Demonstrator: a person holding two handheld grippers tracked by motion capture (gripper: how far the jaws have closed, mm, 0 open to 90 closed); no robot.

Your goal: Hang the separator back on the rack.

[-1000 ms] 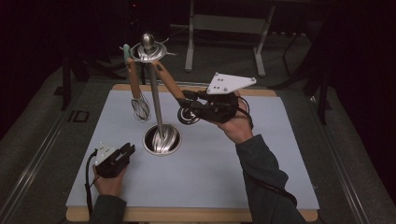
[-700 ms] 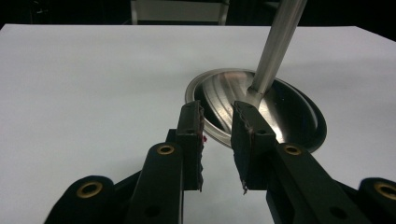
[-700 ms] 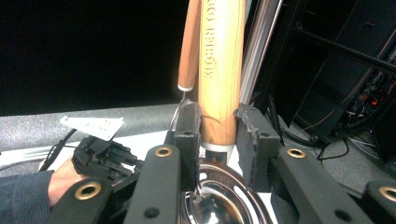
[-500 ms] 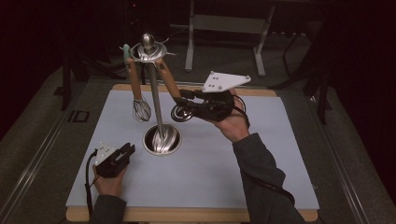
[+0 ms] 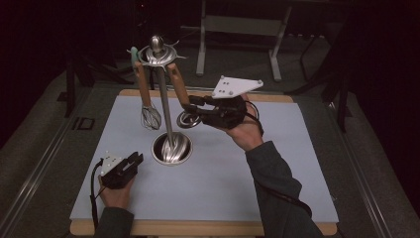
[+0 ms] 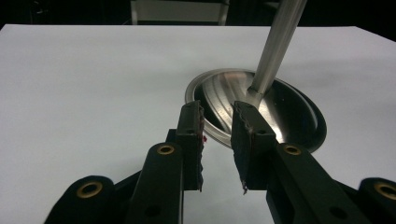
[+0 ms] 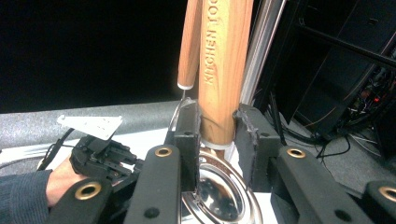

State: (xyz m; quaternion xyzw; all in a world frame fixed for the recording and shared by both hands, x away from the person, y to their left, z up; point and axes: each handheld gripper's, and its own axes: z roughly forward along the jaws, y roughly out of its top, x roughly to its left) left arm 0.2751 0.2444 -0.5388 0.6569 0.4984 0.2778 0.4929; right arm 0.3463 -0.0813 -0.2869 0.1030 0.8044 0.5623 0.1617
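**Right tool grips a hanging strainer's wooden handle at the rack**

At the left, near the front edge of the table (image 5: 297,193), the left tool (image 5: 132,161) rests low in the person's hand, its jaws parted with nothing between them; in the left gripper view they point at the rack's shiny round base (image 6: 289,116).

Next comes the rack (image 5: 163,99), a polished metal pole rising from that base to a ring of hooks under a ball top. A whisk (image 5: 148,116) with a wooden handle and a pale green loop hangs on its left side.

On the pole's right side hangs the strainer (image 5: 188,119): a light wooden handle stamped with dark letters, a pale collar, then a round metal bowl with a bright rim. It slants away from the pole, off the table.

The right tool (image 5: 190,105) is clenched on that handle just above the collar, both pads (image 7: 189,126) pressing the wood.
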